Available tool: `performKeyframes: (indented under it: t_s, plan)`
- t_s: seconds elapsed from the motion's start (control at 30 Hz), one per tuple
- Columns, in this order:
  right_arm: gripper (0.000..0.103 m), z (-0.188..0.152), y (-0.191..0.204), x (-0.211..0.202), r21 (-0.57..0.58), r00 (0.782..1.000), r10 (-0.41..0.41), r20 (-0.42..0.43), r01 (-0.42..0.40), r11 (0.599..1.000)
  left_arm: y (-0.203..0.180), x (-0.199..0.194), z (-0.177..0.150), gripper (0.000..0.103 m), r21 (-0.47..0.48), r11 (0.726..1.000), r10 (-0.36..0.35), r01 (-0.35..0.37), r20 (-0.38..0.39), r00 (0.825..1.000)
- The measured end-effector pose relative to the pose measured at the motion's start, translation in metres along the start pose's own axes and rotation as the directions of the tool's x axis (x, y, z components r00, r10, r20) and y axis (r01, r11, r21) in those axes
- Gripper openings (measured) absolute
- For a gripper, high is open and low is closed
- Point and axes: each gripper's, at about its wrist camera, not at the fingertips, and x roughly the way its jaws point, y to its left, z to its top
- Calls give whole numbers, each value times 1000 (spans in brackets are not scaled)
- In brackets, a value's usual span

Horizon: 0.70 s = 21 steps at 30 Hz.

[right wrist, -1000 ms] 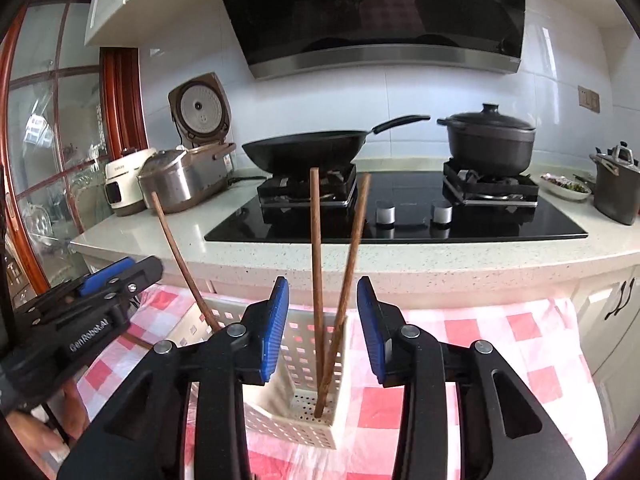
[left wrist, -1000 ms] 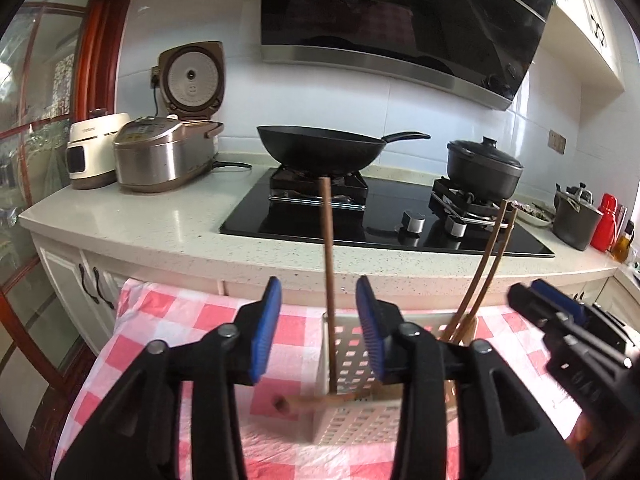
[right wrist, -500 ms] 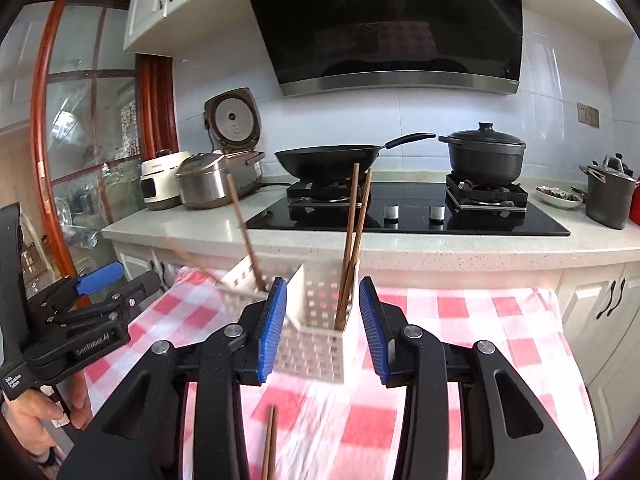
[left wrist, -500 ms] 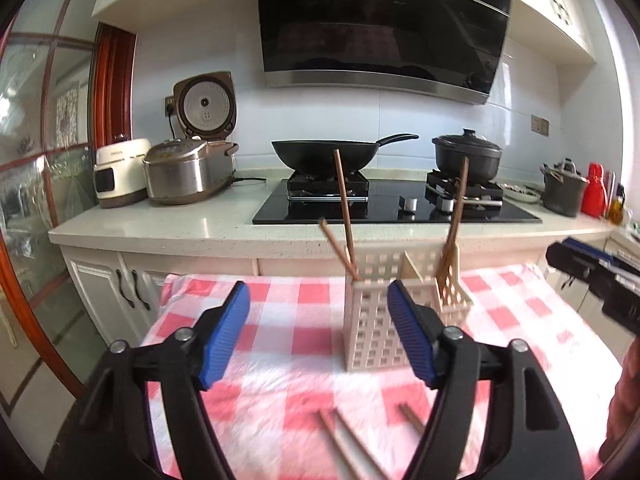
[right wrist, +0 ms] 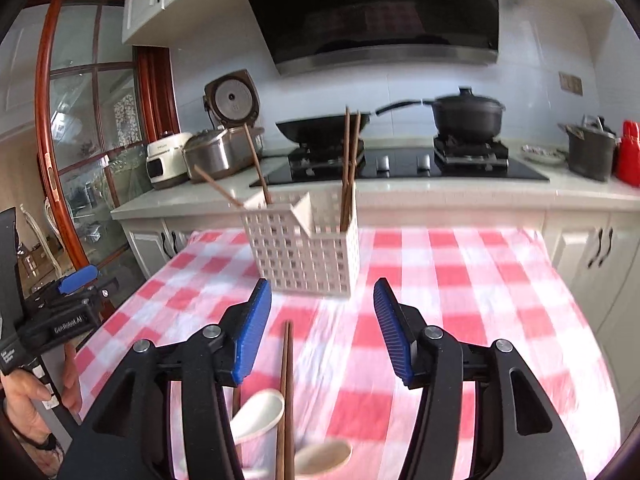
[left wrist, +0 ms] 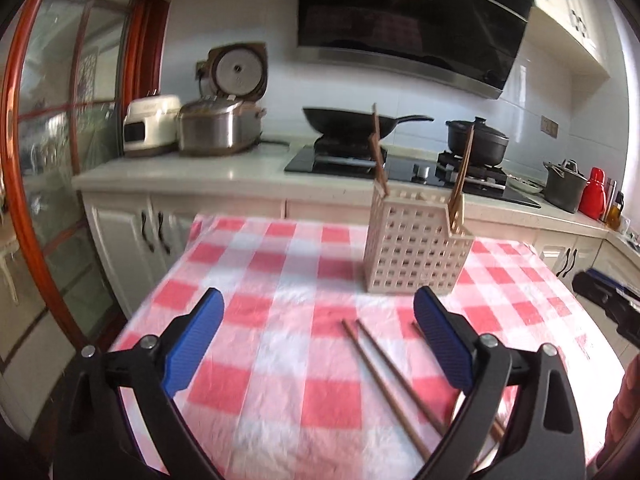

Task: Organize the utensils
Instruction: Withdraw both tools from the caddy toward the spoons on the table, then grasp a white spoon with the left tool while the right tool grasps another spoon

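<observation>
1. Behind everything, stood a kitchen: range hood (left wrist: pixel 408 20), hob with black wok (left wrist: pixel 348 122) and lidded pot (left wrist: pixel 478 142), rice cooker (left wrist: pixel 218 128) to the left, glazed wooden door beyond.
2. Nearer, spread a red-and-white checked cloth over the tabletop (left wrist: pixel 280 280); soft and wrinkled, probably prone to bunching under a dragged tip.
3. At the far middle of the cloth, stood a white perforated utensil basket (right wrist: pixel 308 248), divided, with chopsticks upright in its compartments; likely light plastic, easily tipped by a sideways knock.
4. Close to the cameras, lay loose chopsticks (left wrist: pixel 384 364) flat on the cloth and white spoons (right wrist: pixel 256 412) beside another pair; spoons possibly ceramic, so smooth and breakable.
5. Chopsticks judged thin, stiff, rolling; best pinched mid-length, across the shaft.
6. Left tongs (left wrist: pixel 318 338) and right tongs (right wrist: pixel 322 330) both gaped wide, holding nothing.
</observation>
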Motion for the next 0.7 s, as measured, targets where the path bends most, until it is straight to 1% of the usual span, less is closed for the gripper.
performKeyframes:
  t_s: [0.1,0.17,0.33,0.5,0.7]
  plan:
    - [53,-17,2,0,-20,999,-21,-39,20,1000,9,2,-18,94,-22,1000,4,-5,-35,999]
    - [53,-29,1,2,-14,998,-14,-68,13,1000,10,3,-27,94,-17,1000,7,-8,-47,999]
    - [53,-57,-4,8,-6,991,-30,-133,29,1000,4,6,-51,94,53,998,18,-14,-81,997]
    - [52,-85,-7,14,-8,981,-36,-192,36,999,-3,9,-66,94,83,997,13,-4,-106,994]
    - [52,-102,-14,19,28,972,-28,-234,35,999,-9,12,-75,94,111,994,12,1,-123,992]
